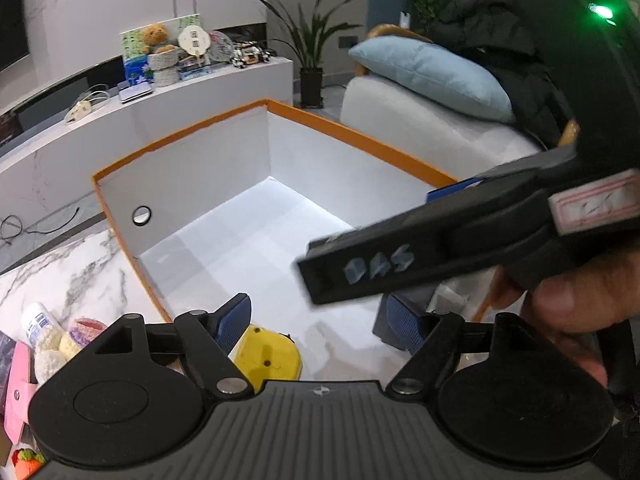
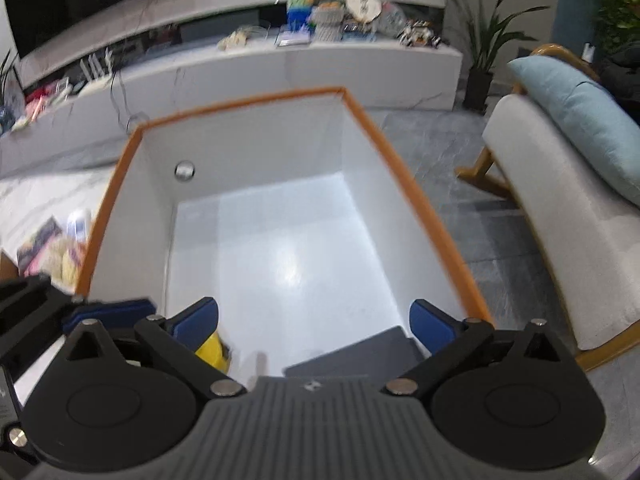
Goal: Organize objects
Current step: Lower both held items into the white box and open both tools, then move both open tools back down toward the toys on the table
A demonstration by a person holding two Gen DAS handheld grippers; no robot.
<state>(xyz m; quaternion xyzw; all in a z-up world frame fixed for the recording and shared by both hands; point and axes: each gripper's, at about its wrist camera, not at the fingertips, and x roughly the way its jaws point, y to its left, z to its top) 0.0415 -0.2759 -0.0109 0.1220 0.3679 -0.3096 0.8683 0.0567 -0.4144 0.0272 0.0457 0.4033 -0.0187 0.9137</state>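
A large white box with an orange rim stands open on the marble table. On its floor at the near end lie a yellow toy and a flat dark grey thing. My left gripper hangs open over the near end; the yellow toy sits just below its left pad, not pressed. My right gripper is open too, above the grey thing, with nothing between its pads. One of its black fingers crosses the left wrist view, with a hand behind it.
Left of the box, the marble table holds crochet pieces, a white tube and a pink item. A white armchair with a blue pillow stands to the right. A low console with clutter runs behind.
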